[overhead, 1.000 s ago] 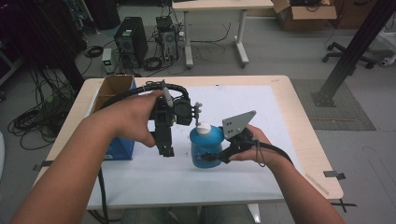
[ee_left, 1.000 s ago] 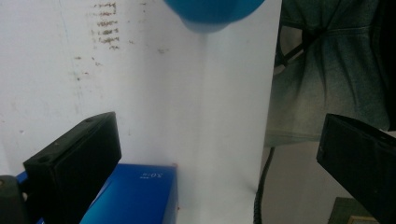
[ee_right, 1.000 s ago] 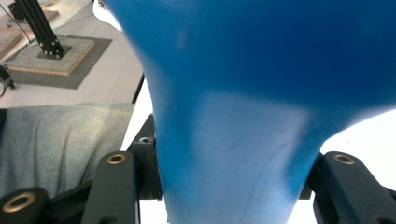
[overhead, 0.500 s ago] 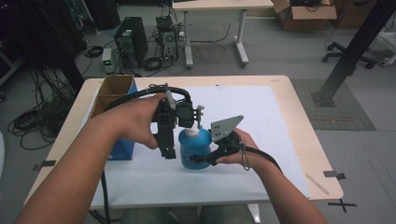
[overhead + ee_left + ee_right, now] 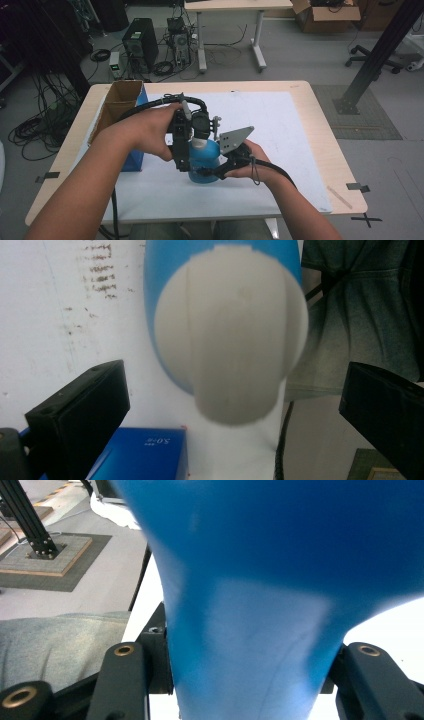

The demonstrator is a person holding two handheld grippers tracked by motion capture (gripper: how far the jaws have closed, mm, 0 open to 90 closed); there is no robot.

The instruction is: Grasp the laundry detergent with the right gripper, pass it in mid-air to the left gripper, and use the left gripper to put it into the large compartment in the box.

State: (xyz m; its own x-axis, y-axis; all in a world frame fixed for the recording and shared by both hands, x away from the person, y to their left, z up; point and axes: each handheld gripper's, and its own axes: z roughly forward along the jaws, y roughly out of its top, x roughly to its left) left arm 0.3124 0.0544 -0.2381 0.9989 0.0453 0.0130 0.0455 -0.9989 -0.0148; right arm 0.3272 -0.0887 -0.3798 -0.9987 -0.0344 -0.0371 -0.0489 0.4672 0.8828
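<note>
The translucent blue plastic bottle (image 5: 202, 160) stands upright on the white table covering (image 5: 280, 125), just below centre in the high view, with an open blue-sided cardboard box (image 5: 122, 107) at its 9 o'clock. The right gripper (image 5: 220, 172) is clamped on the bottle's body from 3 o'clock; its own view shows both black jaws pressed against the blue wall. The left gripper (image 5: 184, 150) hangs over the rounded white cap (image 5: 230, 335), jaws spread wide at either side with clear gaps.

Risk, as judged:
- Closing off-centre may let the smooth, domed cap slip free.
- Twisting hard may rotate the bottle within the right jaws.
</note>
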